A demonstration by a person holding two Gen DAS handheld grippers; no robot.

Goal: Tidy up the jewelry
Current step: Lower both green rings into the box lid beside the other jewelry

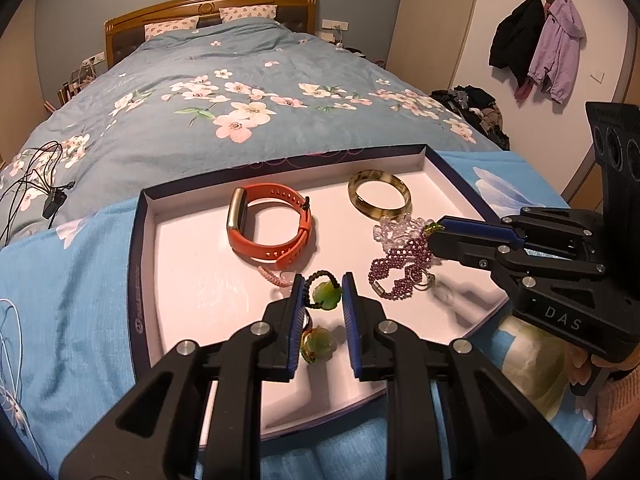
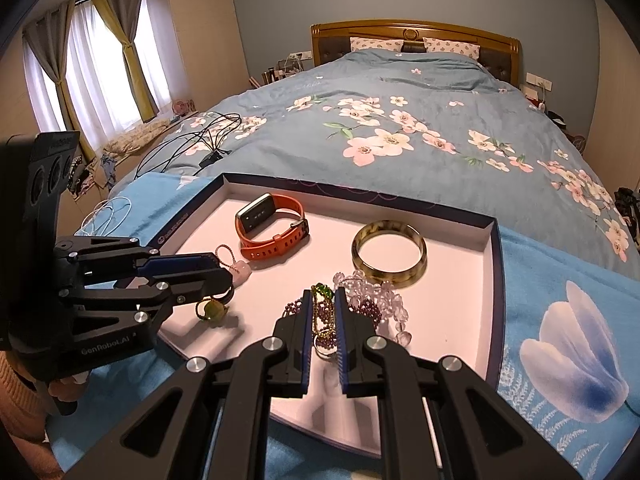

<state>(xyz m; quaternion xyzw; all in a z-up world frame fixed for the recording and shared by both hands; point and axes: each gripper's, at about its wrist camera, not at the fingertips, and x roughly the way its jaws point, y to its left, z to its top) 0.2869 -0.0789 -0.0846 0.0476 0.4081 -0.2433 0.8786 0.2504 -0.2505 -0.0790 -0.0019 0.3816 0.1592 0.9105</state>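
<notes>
A shallow white tray [image 1: 188,264] [image 2: 460,300] on the bed holds jewelry: an orange watch [image 1: 268,220] [image 2: 272,228], an amber bangle [image 1: 379,193] [image 2: 389,254], a clear bead bracelet [image 1: 394,229] [image 2: 380,292], a purple bead bracelet [image 1: 396,268] and a pink cord charm [image 1: 276,276] [image 2: 240,266]. My left gripper [image 1: 323,288] [image 2: 228,276] is open around a green-stone cord bracelet [image 1: 326,297] [image 2: 212,312]. My right gripper [image 2: 323,300] [image 1: 434,236] has narrow jaws around a gold-green chain [image 2: 322,308], above the purple beads; contact is unclear.
The tray rests on a light blue flowered cloth [image 1: 72,300] [image 2: 568,360] over a blue floral duvet [image 1: 240,92]. Black cables [image 1: 36,184] [image 2: 200,148] and a white cord [image 2: 106,210] lie to the left. Coats [image 1: 540,44] hang on the right wall.
</notes>
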